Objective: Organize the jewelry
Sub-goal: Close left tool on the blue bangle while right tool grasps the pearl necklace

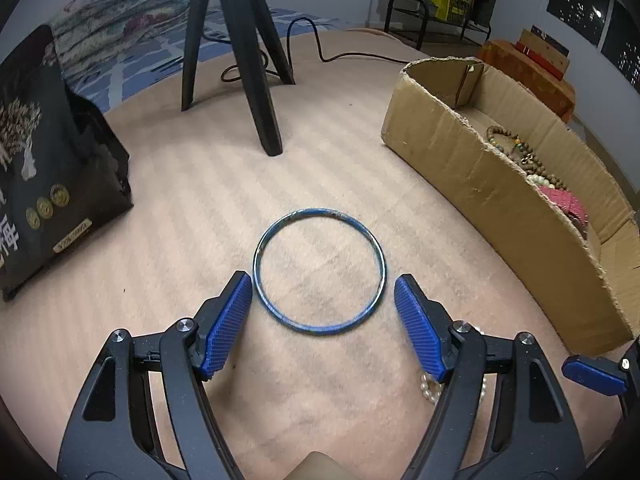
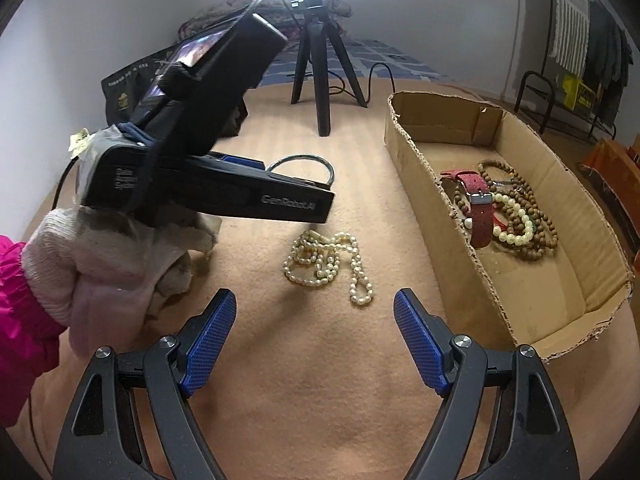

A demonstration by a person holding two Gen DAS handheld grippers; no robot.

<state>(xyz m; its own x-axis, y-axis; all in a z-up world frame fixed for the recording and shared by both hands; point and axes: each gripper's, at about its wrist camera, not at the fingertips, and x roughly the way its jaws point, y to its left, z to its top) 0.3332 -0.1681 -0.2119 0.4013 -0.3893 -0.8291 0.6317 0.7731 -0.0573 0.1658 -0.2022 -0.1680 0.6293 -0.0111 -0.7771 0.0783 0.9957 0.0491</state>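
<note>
A blue bangle (image 1: 320,271) lies flat on the tan cloth. My left gripper (image 1: 323,282) is open, with one finger on each side of the bangle's near half, low over the cloth. A pearl necklace (image 2: 326,264) lies in a heap on the cloth, just ahead of my open, empty right gripper (image 2: 315,300). A few of its pearls (image 1: 430,387) show under my left gripper's right finger. The bangle (image 2: 304,164) is partly hidden behind the left gripper body (image 2: 208,184). A cardboard box (image 2: 576,216) on the right holds bead bracelets (image 2: 520,216) and a red watch strap (image 2: 478,204).
A black tripod (image 1: 240,52) with a cable stands at the back of the cloth. A black bag (image 1: 44,168) sits at the left. The box (image 1: 472,176) runs along the right side. A gloved hand (image 2: 108,264) holds the left gripper.
</note>
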